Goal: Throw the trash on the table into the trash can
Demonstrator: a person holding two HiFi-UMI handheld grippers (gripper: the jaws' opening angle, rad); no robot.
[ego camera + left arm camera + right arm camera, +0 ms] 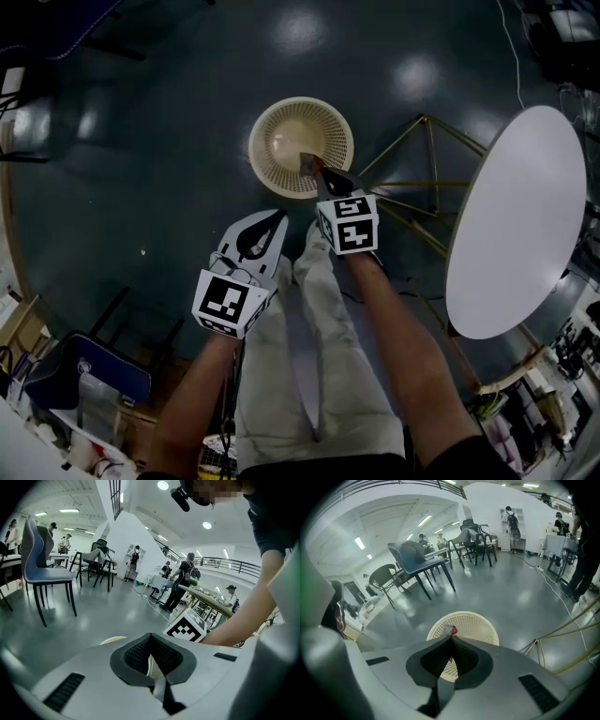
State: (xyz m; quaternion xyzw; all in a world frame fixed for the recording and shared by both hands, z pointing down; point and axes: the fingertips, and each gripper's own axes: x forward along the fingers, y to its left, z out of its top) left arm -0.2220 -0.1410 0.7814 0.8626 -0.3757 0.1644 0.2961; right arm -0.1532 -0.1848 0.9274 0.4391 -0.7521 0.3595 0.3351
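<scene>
Right hand-held gripper (310, 168) is pinching a red-and-silver scrap of trash (449, 631) directly above the trash can (258, 141), so a release should drop it inside. Left hand-held gripper (277, 219), jaws together and empty, is idling just beside the can. The bench (516, 216) is standing clear to the can's right.
</scene>
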